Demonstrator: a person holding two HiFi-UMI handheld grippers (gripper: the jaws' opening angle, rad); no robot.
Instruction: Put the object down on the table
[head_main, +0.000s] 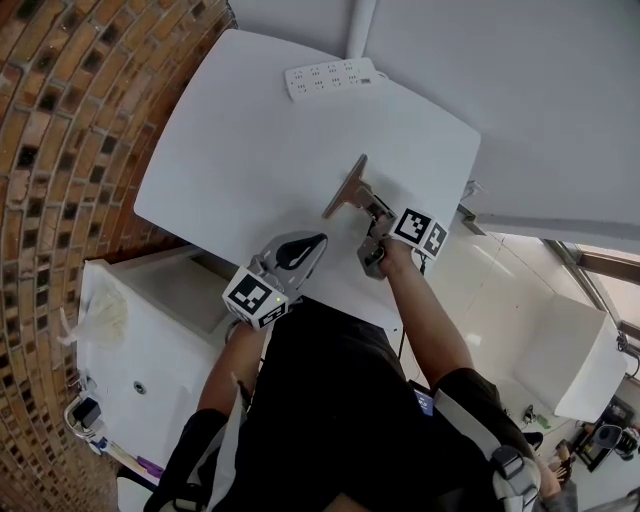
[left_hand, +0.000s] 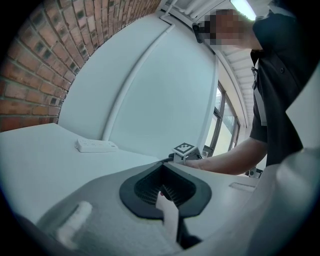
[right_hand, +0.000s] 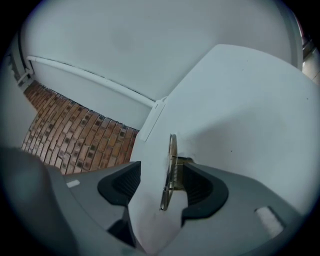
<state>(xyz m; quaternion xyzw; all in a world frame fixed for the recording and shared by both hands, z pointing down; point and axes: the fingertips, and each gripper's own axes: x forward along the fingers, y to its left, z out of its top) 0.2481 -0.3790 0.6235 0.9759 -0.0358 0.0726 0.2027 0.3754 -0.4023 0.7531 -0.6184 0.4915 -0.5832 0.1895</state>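
Right claw (right_hand: 161, 172) wide open, metal object (right_hand: 172, 147) between its jaws

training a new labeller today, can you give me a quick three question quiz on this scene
1. True or false: the right gripper is clamped tight on the thin metal plate.
2. What lies near the far edge of the white table in the head view? A) a power strip B) a mug C) a laptop
3. What is between the jaws of the left gripper?

Key
1. False. Its jaws stand apart, with the plate on edge between them, close to one pad and clear of the other.
2. A, the power strip.
3. Nothing. The jaws look closed together.
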